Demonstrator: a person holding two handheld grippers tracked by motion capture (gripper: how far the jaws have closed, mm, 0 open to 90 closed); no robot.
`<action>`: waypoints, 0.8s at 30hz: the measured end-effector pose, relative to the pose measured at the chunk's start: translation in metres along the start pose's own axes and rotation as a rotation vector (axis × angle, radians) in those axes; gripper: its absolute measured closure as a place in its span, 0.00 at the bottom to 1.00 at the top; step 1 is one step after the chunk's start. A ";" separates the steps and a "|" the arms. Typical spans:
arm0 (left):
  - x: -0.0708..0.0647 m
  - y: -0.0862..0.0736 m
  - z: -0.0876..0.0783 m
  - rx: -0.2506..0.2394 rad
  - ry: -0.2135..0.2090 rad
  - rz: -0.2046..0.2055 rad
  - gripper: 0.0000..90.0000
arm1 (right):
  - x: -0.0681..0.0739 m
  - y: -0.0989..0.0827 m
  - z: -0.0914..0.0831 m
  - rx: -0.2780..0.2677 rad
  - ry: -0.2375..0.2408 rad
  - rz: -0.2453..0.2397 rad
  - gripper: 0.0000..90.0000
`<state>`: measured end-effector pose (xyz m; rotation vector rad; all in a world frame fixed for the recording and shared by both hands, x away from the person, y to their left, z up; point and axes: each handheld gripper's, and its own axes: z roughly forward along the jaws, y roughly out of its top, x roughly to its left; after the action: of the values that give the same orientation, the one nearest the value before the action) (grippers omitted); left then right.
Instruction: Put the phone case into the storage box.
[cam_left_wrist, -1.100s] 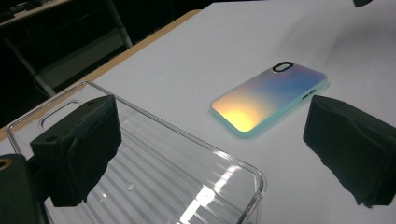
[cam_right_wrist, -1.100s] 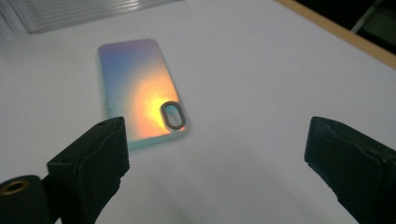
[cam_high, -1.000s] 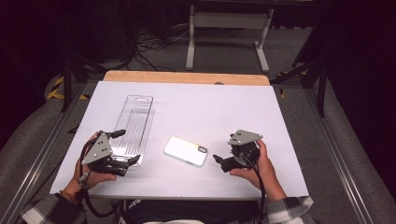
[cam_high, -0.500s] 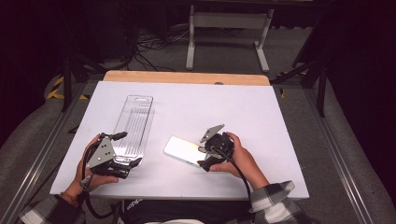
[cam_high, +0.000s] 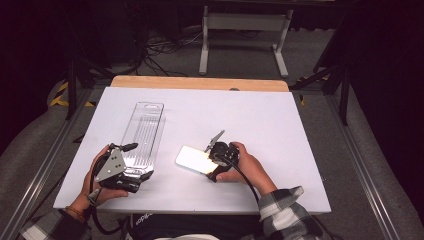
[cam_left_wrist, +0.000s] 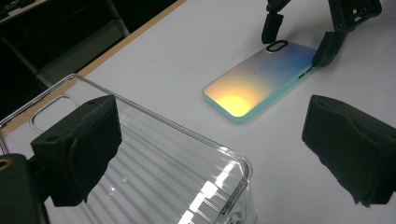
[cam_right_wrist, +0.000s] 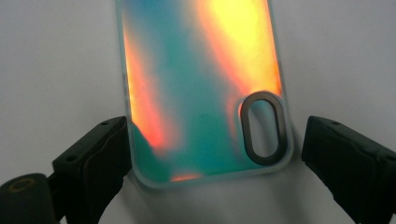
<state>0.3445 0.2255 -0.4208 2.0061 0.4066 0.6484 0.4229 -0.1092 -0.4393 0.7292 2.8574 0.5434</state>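
Observation:
An iridescent phone case (cam_high: 191, 160) (cam_left_wrist: 257, 81) (cam_right_wrist: 201, 84) lies flat, back up, on the white table (cam_high: 250, 110). My right gripper (cam_high: 209, 164) (cam_right_wrist: 215, 164) is open, its jaws on either side of the end with the oval camera cut-out (cam_right_wrist: 263, 127), and close to its edges. It also shows from the left gripper view as the right gripper (cam_left_wrist: 299, 39). A clear ribbed plastic case (cam_high: 143, 135) (cam_left_wrist: 154, 177) lies at the left. My left gripper (cam_high: 140, 161) (cam_left_wrist: 215, 149) is open at its near end, holding nothing.
A wooden strip (cam_high: 200, 82) runs along the table's far edge. Beyond it stand a metal frame's legs (cam_high: 240, 30) and cables on the dark floor (cam_high: 155, 50). Metal rails (cam_high: 40, 170) flank the table.
My right gripper has moved left across the table to the iridescent case and now straddles its camera end. The left gripper has barely moved.

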 end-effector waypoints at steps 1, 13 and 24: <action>0.000 0.000 0.000 0.001 -0.002 -0.006 0.06 | -0.001 0.001 0.001 0.004 0.003 -0.006 0.07; -0.002 0.000 0.004 0.017 -0.010 0.010 0.06 | -0.003 0.013 0.003 0.022 0.054 -0.066 0.17; -0.006 0.002 0.006 0.031 0.011 0.061 0.06 | -0.001 0.012 0.001 0.023 0.053 -0.083 0.19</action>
<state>0.3433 0.2175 -0.4230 2.0521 0.3655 0.6952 0.4297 -0.0996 -0.4357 0.6060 2.9324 0.5264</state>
